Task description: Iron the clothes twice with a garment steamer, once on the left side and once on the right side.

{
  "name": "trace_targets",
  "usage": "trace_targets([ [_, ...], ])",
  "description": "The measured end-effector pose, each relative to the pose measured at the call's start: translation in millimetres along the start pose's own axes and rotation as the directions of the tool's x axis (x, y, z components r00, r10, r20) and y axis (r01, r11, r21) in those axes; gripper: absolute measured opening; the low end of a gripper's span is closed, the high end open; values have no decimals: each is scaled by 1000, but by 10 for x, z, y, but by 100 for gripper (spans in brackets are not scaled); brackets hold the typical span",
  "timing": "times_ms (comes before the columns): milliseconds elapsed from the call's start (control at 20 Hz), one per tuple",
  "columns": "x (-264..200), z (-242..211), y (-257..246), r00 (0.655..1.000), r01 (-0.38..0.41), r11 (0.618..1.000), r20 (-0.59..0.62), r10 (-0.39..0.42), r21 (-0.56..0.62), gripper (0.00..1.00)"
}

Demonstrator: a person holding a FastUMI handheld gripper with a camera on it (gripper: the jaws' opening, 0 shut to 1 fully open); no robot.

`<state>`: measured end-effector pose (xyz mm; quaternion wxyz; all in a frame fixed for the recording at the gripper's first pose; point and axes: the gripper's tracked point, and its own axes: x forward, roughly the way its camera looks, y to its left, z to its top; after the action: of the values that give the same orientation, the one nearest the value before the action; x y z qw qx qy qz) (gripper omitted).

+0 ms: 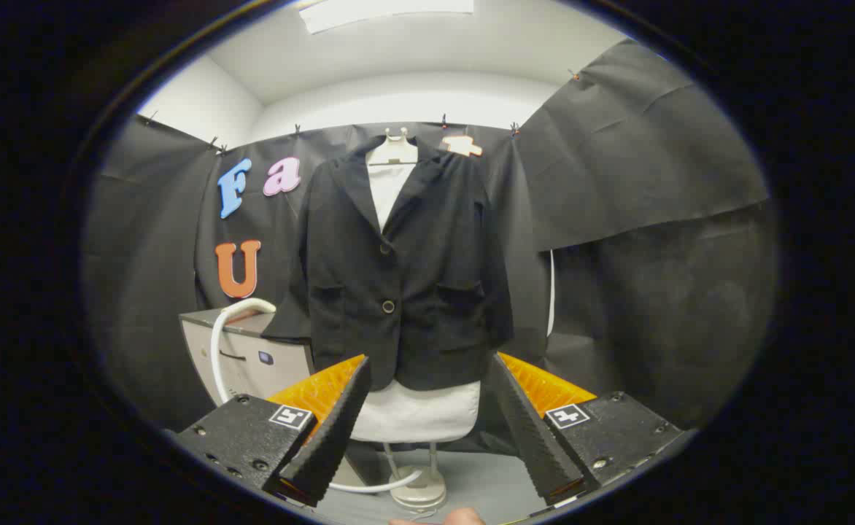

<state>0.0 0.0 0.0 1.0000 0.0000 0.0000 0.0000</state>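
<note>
A black buttoned jacket (pixel 405 270) hangs on a white mannequin torso (pixel 416 412) straight ahead of me, on a stand with a round base (pixel 419 494). My gripper (pixel 427 379) is open, its two fingers spread wide with nothing between them, and the jacket's hem lies beyond the fingertips. A white steamer hose (pixel 217 350) loops up from the floor to the grey steamer unit (pixel 252 354) left of the jacket. The steamer head is not visible.
Black cloth walls close the booth behind and to both sides. The grey unit stands low at the left of the mannequin. A fingertip of a person (pixel 464 516) shows below, between the fingers. The floor is grey around the stand.
</note>
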Motion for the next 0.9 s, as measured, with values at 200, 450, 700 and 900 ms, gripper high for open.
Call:
trace_targets([
  [200, 19, -42, -2, 999, -26, 1000, 25, 26, -8, 100],
  [450, 68, -279, 33, 999, -35, 999, -40, 33, -34, 100],
  [700, 55, -267, 145, 998, -35, 999, -51, 34, -29, 100],
  [900, 52, -102, 398, 998, -48, 999, -32, 47, -22, 100],
])
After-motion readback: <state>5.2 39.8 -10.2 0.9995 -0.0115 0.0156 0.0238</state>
